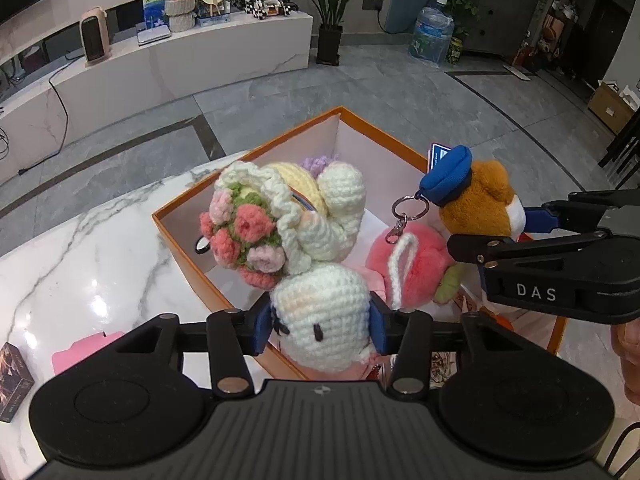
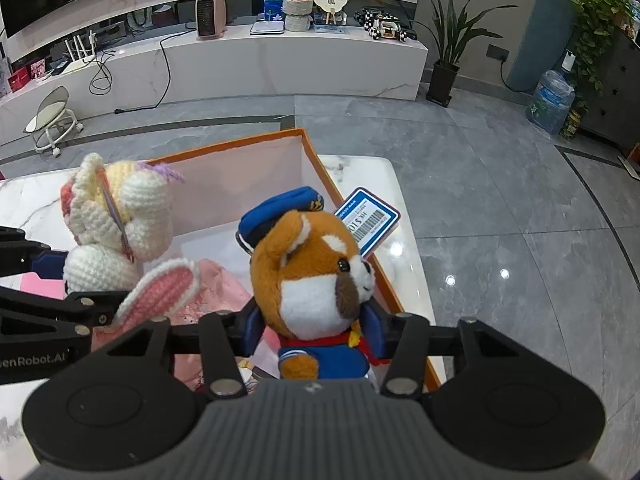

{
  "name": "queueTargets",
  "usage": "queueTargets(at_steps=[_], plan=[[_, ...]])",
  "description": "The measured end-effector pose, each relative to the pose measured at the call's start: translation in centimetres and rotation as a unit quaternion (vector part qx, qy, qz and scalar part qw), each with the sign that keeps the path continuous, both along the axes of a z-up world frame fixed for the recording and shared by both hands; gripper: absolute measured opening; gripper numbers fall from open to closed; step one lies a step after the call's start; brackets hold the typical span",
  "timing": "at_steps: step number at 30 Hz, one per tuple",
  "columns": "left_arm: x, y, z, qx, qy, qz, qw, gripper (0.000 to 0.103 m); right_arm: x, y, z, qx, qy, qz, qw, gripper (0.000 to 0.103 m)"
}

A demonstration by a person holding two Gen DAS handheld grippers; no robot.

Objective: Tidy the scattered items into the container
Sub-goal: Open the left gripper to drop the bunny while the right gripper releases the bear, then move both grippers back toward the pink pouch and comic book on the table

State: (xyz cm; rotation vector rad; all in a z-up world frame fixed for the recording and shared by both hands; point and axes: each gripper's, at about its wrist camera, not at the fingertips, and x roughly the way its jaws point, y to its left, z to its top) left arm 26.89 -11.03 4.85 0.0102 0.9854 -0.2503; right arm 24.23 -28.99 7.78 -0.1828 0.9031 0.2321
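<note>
A white crochet bunny point(image 1: 320, 316) with a bouquet of pink flowers point(image 1: 244, 236) hangs over the orange box point(image 1: 280, 140). My left gripper point(image 1: 320, 328) is shut on its head, a blue pad against each side. A brown plush dog point(image 2: 316, 276) in a blue cap, with a price tag point(image 2: 368, 216), sits between the pads of my right gripper point(image 2: 314, 332), which is shut on its body above the box's right wall point(image 2: 340, 196). Each gripper also shows in the other view: the right gripper point(image 1: 536, 220) at the right edge, the left gripper point(image 2: 40, 276) at the left edge.
Inside the box lie a pink plush toy point(image 1: 412, 256) with a keyring and some pink fabric point(image 2: 224, 284). On the marble table point(image 1: 80, 248) left of the box sit a pink item point(image 1: 80, 350) and a dark small box point(image 1: 12, 380). Beyond the table's edge is grey floor.
</note>
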Motion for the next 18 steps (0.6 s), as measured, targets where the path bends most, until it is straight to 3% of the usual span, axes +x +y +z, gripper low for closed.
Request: queueTargets(at_steps=[4,18], plan=[[0.05,0.00,-0.02,0.001,0.003,-0.004,1.0000,0.059,-0.03,0.08,0.07,-0.003,-0.004,-0.003,1.000,0.070],[-0.51,0.41,0.56,0.001,-0.004,-0.001,1.0000,0.059,-0.43,0.27,0.76,0.000,-0.013,-0.002,1.000,0.073]])
